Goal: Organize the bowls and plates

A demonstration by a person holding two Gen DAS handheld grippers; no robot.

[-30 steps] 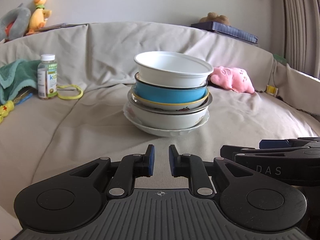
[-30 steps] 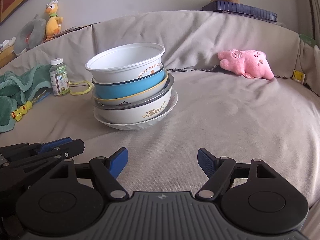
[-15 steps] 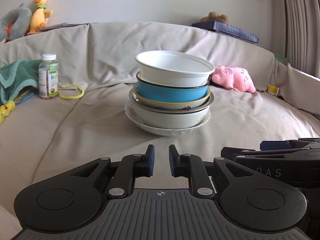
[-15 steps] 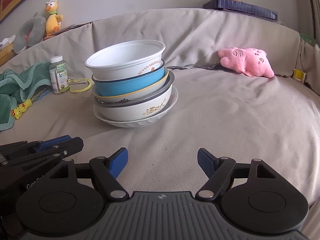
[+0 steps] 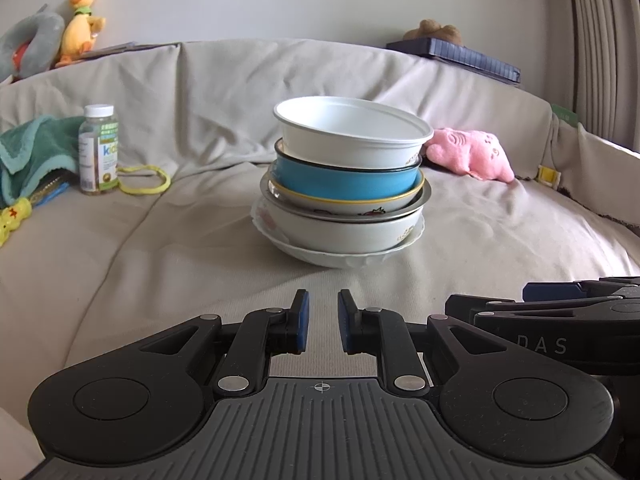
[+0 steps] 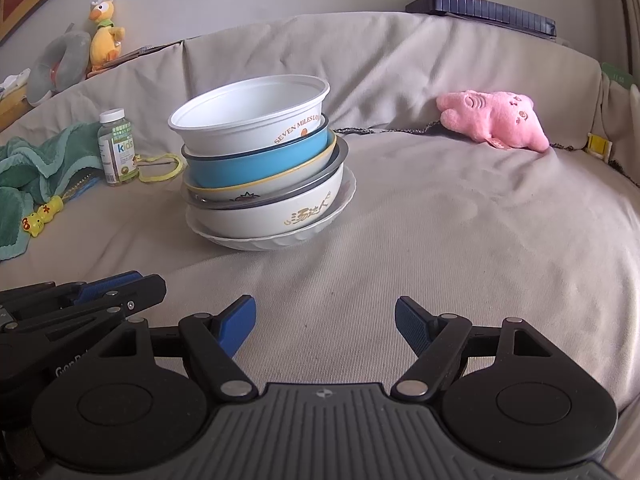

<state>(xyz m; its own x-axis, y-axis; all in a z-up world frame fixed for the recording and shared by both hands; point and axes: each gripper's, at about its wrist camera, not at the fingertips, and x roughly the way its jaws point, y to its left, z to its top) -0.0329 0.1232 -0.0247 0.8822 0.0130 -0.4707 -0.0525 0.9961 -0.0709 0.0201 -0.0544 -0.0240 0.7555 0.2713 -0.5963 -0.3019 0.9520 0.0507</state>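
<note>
- The left claw (image 5: 319, 322) sat nearest its camera, its blue pads drawn narrow with only a slim gap and nothing between them, above the beige cover (image 5: 120, 272).
- The right claw (image 6: 325, 326) stood wide, empty, its pads well apart over bare cloth.
- Each claw showed at the edge of the other's view, side by side, both short of the dishes.
- Beyond them, near the middle of the covered couch, stood the stack (image 5: 344, 192), touched by neither claw.
- At its base lay a white scalloped plate (image 6: 276, 240); on it a white bowl with gold characters (image 6: 280, 216), then a grey-rimmed dish (image 5: 420, 204), a yellow-rimmed bowl (image 6: 240, 194), a blue bowl (image 5: 344, 180) and, on top, a white tub (image 6: 248, 116) with printed lettering.
- The upper pieces sat tilted and off-centre.
- To the left of the stack stood a vitamin bottle (image 5: 99, 150), upright, with a yellow loop (image 5: 144, 180) just beside it and a green towel (image 5: 36, 152) further left.
- To the right, against the couch back, lay a pink plush (image 6: 496, 120), well apart from the stack.
- Farthest, on the ledge behind the couch, stood a yellow duck toy (image 5: 82, 20) and a dark flat box (image 6: 480, 10).
</note>
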